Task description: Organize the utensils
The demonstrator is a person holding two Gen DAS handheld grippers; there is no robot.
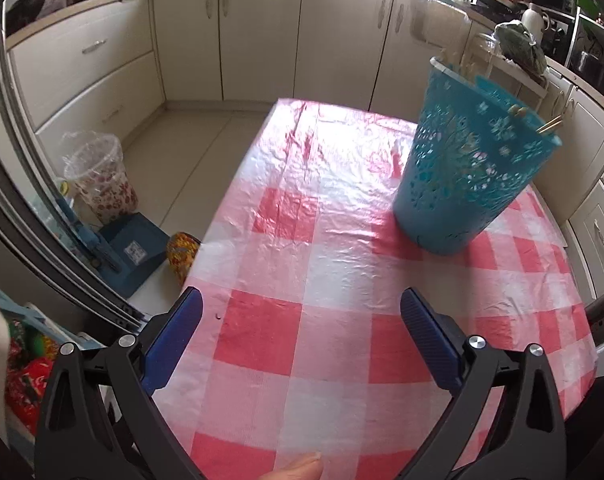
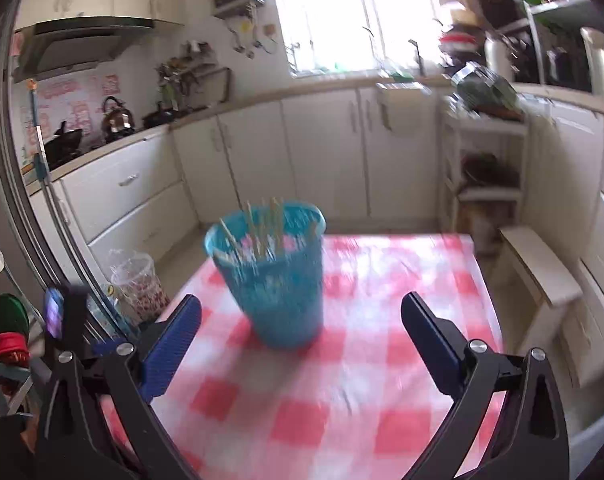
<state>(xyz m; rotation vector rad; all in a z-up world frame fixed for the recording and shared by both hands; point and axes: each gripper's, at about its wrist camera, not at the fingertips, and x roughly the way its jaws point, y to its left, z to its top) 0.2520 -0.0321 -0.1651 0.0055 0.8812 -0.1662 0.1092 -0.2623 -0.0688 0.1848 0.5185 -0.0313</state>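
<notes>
Chopsticks point(image 2: 261, 232) upright in teal perforated holder point(image 2: 277, 276), just ahead of right gripper point(image 2: 302, 340), its jaws wide, empty. Left gripper point(image 1: 302, 340) likewise spread, over bare checked tablecloth point(image 1: 261, 240). Risk: careless approach tipping holder.

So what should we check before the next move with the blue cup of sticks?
1. Left gripper open with nothing between the fingers: ok.
2. Right gripper open with nothing between the fingers: ok.
3. Blue holder standing upright on the checked tablecloth: ok.
4. Chopsticks inside the holder, tips poking above the rim: ok.
5. More utensils left on the table to pick up: none visible on the part of the cloth that shows; the rest, cannot tell.
6. Right wrist picture sharp enough to aim by: not ok, it is blurred.
</notes>
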